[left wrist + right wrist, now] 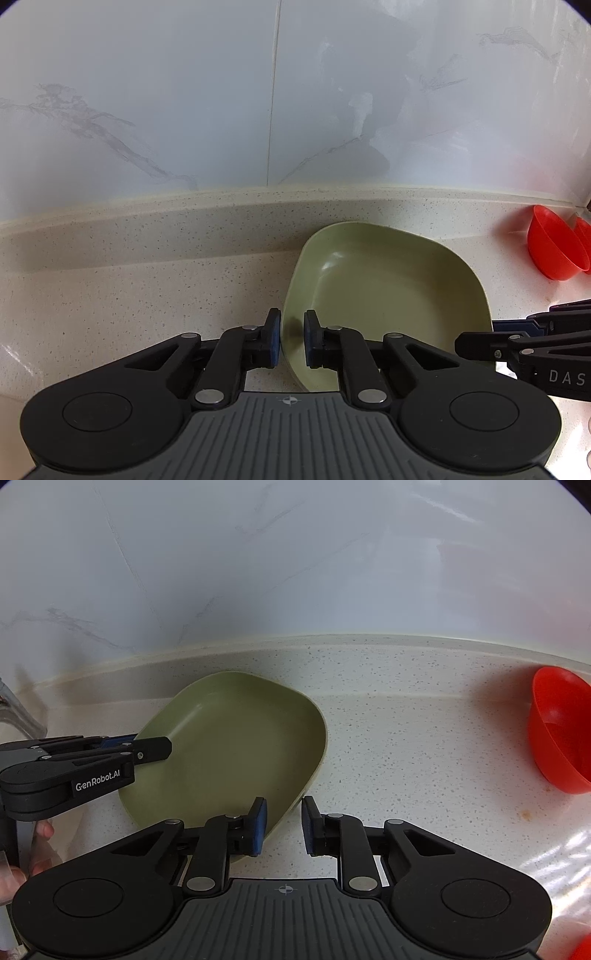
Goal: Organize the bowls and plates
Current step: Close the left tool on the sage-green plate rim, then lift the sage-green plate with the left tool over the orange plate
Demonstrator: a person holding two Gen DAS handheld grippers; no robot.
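Left gripper [291, 339]: angled down toward the table [147, 295], pads either side of the near-left rim of the green plate [388, 288]. The blue pads sit tight against the rim wall, clenched on it. In the right wrist view the same gripper comes in from the left edge, its fingertips over the plate's left rim; fingers of a hand [40, 830] show below it.

Right gripper [284, 825]: also tilted down, astride the plate's near-right corner. One pad lies over the plate's inside, the other outside above the table; a sliver of gap shows between pads and rim, so I cannot tell whether it is pinching yet.

Green plate: squarish, rounded corners, raised rim, nothing in it. It lies on the speckled pale table, near the raised lip below the marbled wall [184, 110].

Far left in the right wrist view: a metal tap spout [18, 716], partly cut off.

Right side: a red bowl [561, 734], tipped with its opening facing left, well apart from the plate, near the corner. In the left wrist view a second red rim [584, 236] shows just behind it.
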